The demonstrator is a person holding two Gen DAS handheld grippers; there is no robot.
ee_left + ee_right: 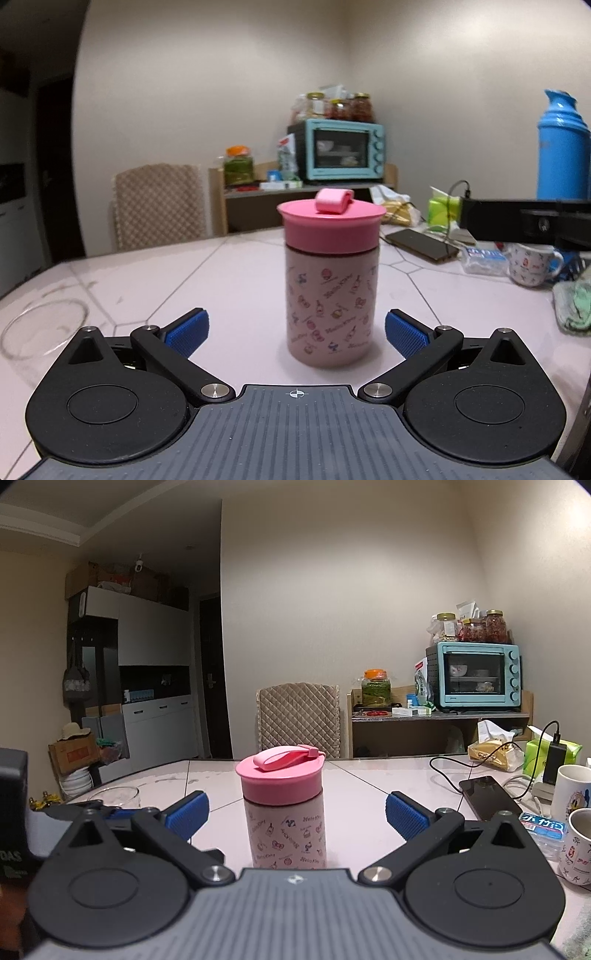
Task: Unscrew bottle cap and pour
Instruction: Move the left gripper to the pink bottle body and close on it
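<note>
A pink patterned bottle [330, 306] with a pink screw cap [331, 225] and strap loop stands upright on the pale tiled table. My left gripper [297, 334] is open, its blue pads either side of the bottle's lower body, not touching. In the right wrist view the bottle [285, 832] stands between the blue pads of my open right gripper [297, 814], cap [280, 775] at pad height and above, no contact. A clear glass [40, 326] sits at the left; it also shows in the right wrist view [116, 796].
A phone [489, 797] on a cable, white mugs [570, 794], a tissue pack [543, 829] and snack bags crowd the table's right side. A blue thermos [561, 147] stands far right. A quilted chair [297, 720] and a shelf with a teal oven [476, 675] lie beyond the table.
</note>
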